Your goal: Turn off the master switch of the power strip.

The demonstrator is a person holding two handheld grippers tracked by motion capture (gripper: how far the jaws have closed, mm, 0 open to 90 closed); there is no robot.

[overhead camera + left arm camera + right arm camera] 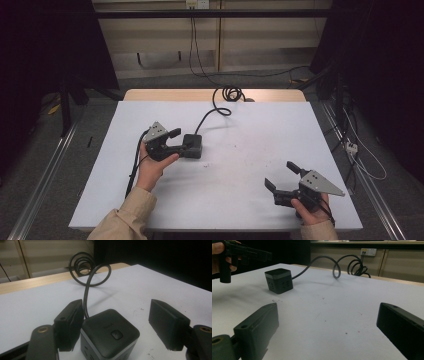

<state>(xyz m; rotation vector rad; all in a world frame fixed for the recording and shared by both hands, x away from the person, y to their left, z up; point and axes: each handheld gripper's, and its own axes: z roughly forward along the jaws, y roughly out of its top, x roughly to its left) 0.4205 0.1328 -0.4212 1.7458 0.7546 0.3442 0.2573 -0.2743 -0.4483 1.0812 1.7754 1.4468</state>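
Straddling the black power cube [110,336], the left gripper [176,141] gapes around it.
Cube sits left of centre on the white table [250,165]; right gripper [282,175], near corner, spread wide, empty.

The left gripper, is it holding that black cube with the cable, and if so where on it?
No. The left gripper is open, its jaws either side of the black power cube without clamping it. The right gripper is open and holds nothing.

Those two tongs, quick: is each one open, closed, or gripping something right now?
Left tongs: open, jaws either side of the black cube power strip, not clamped on it.
Right tongs: open, holding nothing, above the white table.
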